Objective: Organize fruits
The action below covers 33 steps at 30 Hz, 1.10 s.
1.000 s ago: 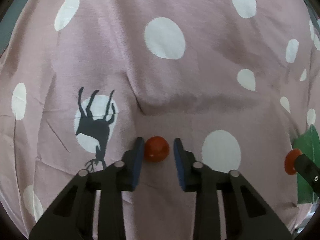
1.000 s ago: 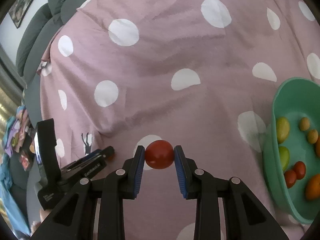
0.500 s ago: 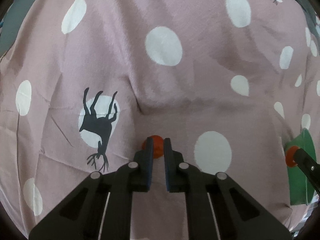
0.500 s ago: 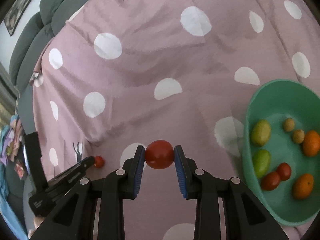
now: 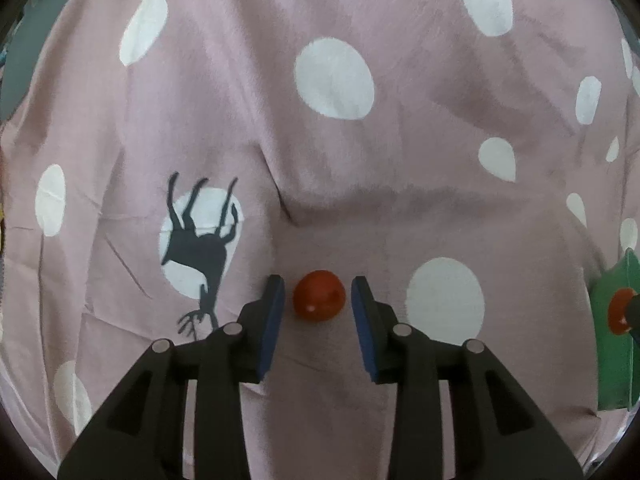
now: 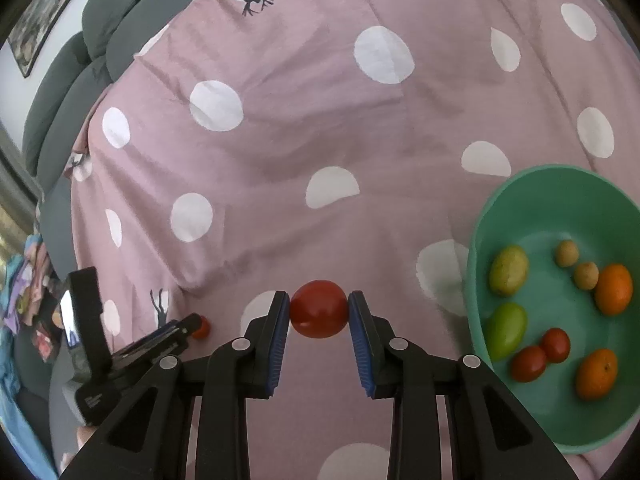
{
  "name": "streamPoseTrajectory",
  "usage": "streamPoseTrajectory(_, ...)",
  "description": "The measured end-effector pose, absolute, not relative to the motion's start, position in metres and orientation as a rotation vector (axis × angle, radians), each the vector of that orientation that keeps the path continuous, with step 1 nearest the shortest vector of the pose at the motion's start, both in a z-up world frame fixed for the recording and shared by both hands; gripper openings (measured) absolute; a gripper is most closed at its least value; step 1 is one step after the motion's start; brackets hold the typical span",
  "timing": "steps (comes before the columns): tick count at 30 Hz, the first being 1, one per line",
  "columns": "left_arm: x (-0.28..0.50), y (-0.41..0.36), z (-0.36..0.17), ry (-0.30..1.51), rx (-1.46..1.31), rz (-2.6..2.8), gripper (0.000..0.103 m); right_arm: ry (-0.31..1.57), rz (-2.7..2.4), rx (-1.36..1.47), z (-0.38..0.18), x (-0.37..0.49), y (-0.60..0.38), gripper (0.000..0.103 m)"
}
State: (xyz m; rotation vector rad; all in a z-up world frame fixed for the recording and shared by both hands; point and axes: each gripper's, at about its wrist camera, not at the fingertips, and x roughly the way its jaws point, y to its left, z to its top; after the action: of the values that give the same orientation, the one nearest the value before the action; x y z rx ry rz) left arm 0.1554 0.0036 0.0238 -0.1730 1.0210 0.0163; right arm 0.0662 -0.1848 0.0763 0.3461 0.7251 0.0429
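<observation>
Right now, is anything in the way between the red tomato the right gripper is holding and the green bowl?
Nothing visible is. The right gripper holds the red tomato above the spotted pink cloth, and the green bowl sits to its right with only bare cloth between them.

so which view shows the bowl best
The right wrist view: nearly the whole green bowl shows, open side up with fruit inside. The left wrist view catches only a sliver of it at the right edge.

A home living room is showing: a mauve white-dotted deer-print cloth [image 6: 320, 128] is lying beside a grey cushioned sofa [image 6: 72, 92] and a framed wall picture [image 6: 44, 12].
</observation>
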Motion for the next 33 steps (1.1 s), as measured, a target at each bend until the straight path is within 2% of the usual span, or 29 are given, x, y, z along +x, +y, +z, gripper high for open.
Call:
streamPoseTrajectory(6,0.166,-0.004,0.018,1.001,-0.179,0.002,0.036,0.726,0.048,0.342,0.077,0.066,-0.184,0.032)
streamPoseTrajectory(9,0.171,-0.007,0.013,1.021,-0.203,-0.013,0.035,0.732,0.048,0.345,0.076,0.067,-0.184,0.032)
streamPoseTrajectory(11,0.176,-0.007,0.005,1.052,-0.228,-0.026,0.029,0.732,0.048,0.344,0.077,0.067,-0.183,0.032)
streamPoseTrajectory(17,0.174,-0.015,0.008,1.037,-0.207,-0.005,0.028,0.729,0.048,0.341,0.077,0.067,-0.184,0.032)
streamPoseTrajectory(23,0.154,-0.034,0.043,0.953,-0.183,-0.063,0.028,0.703,0.025,0.342,0.083,0.061,-0.191,0.032)
streamPoseTrajectory(33,0.099,-0.115,0.117,0.801,-0.089,-0.312,0.028,0.611,-0.120,0.383,0.101,0.029,-0.248,0.032)
